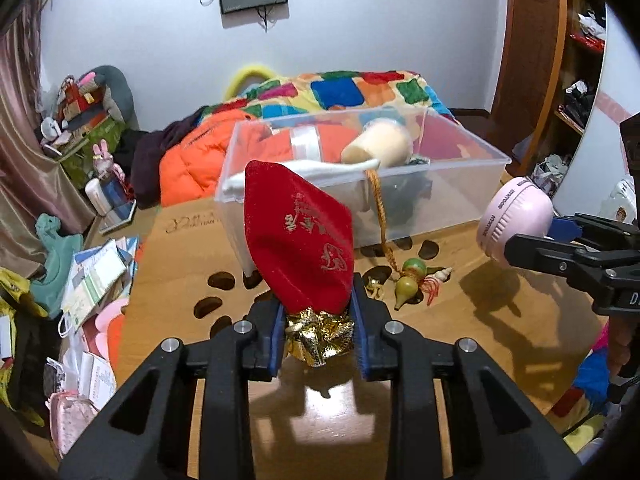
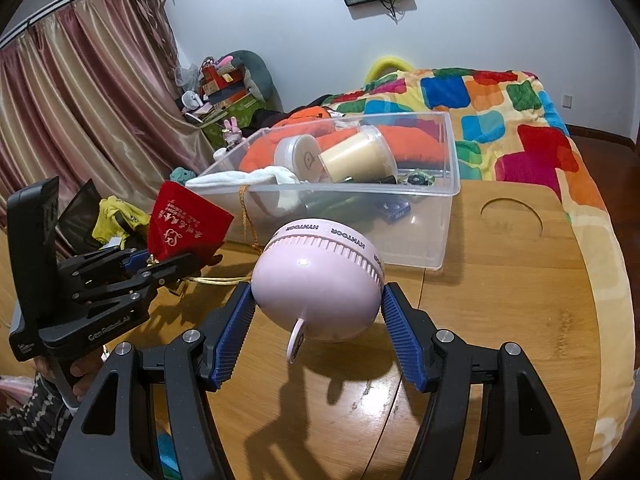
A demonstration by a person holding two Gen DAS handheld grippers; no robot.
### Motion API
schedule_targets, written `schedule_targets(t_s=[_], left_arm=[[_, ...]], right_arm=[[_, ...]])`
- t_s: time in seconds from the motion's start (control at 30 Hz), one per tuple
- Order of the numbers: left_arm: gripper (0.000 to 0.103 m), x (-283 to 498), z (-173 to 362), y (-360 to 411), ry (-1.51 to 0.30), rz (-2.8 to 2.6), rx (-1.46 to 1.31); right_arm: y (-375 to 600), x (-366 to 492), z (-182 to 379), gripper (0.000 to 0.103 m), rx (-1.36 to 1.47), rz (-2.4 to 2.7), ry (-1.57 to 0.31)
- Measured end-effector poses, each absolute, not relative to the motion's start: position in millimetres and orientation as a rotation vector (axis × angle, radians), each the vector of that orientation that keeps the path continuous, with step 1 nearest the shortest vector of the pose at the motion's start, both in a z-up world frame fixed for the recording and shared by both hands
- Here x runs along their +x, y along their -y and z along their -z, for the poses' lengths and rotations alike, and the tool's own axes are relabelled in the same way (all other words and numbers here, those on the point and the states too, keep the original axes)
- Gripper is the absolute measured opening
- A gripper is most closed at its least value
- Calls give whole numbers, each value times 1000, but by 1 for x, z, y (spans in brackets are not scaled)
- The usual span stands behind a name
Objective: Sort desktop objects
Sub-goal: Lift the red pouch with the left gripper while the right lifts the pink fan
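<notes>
Pinching the gathered neck of a red velvet pouch (image 1: pixel 299 236), the left gripper (image 1: pixel 319 332) keeps its blue pads pressed on the cloth and the gold trim, and the pouch stands upright above the wooden table (image 1: pixel 460 360), just in front of the clear plastic box (image 1: pixel 472 184). The right gripper (image 2: pixel 318 316) holds a pink round fan (image 2: pixel 320 284) between its blue pads, with the jaws spread wide around the body of the fan, also in front of the box and to its right side. Inside the box lie a cream cup (image 2: pixel 356 156), a white cloth (image 2: pixel 248 178) and some small dark things. A gold cord (image 1: pixel 378 216) hangs over the front wall of the box down to small gourd charms (image 1: pixel 408 280) on the table.
</notes>
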State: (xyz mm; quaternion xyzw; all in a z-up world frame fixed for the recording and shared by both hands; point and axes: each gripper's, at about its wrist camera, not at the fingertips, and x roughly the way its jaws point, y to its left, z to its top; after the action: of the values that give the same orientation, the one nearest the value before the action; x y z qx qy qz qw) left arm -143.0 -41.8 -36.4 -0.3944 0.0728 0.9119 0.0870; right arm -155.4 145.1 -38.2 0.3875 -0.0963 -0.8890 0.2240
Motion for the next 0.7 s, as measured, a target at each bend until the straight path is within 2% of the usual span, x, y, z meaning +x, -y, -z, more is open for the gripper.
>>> schedule_targets(t_s=[0.7], left_arm=[[28, -147, 1, 39, -188, -2743, -1062]], right_arm=[[-156, -154, 1, 61, 950, 2517, 250]])
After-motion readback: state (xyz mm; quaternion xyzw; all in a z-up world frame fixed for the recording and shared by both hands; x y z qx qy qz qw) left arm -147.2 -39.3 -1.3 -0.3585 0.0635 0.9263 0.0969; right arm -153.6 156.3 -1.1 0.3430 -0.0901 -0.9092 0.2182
